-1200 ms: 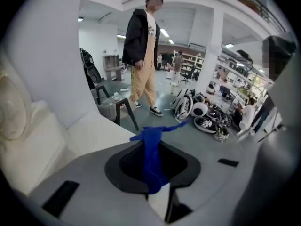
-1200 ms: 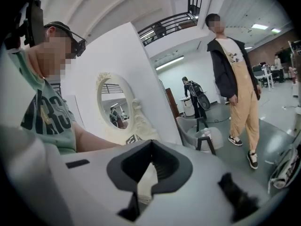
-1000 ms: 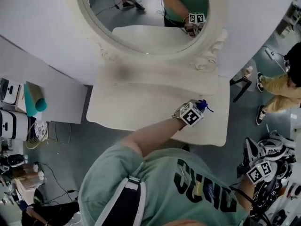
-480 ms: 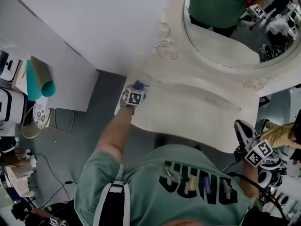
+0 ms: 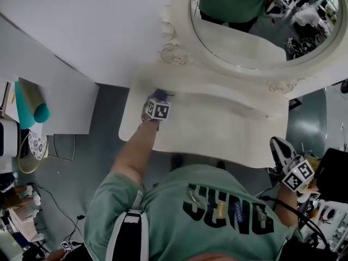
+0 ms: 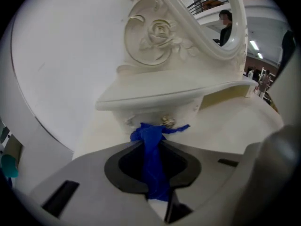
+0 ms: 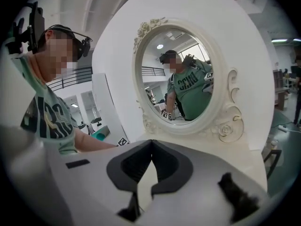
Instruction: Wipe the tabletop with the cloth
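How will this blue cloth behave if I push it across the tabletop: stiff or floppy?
Probably floppy: the blue cloth is pinched into a crumpled strip in the left gripper, with a loose tail poking sideways. Pushed over the tabletop, it will likely bunch rather than spread flat. It looks thin and light, so expect little drag.

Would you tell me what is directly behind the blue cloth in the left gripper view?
A small brass knob on the vanity's raised shelf, with the carved mirror frame above. The cloth hides the tabletop beneath it.
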`<state>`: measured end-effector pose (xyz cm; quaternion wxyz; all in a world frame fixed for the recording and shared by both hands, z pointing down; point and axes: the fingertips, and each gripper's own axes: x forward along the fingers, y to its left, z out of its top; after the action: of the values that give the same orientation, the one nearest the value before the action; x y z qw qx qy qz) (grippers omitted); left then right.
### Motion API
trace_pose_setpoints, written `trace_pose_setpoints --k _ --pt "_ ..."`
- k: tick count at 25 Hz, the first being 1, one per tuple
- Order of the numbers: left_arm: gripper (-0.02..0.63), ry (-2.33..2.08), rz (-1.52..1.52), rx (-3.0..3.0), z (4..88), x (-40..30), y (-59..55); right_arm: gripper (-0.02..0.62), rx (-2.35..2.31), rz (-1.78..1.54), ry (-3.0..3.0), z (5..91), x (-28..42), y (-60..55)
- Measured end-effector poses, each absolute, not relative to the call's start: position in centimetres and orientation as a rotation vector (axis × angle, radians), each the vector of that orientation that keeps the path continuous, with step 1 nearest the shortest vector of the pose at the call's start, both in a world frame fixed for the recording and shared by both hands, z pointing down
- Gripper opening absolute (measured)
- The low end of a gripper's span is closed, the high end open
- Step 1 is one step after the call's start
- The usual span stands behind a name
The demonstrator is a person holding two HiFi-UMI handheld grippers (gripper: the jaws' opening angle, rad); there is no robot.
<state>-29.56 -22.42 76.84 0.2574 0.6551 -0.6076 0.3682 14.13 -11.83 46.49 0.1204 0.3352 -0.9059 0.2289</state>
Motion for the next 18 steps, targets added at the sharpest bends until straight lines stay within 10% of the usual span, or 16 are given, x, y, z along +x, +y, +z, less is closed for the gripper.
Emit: trace_pose_setpoints --k 8,18 --pt "0.078 -1.633 1.047 1.795 76.4 -12.3 -21.3 0.012 1.089 0.723 -2.661 47.3 30.9 -8.6" --pt "0.078 -1.093 1.202 2.274 76.2 32.7 -20.9 0.012 1.47 0.774 -2.554 47.1 54.9 -1.0"
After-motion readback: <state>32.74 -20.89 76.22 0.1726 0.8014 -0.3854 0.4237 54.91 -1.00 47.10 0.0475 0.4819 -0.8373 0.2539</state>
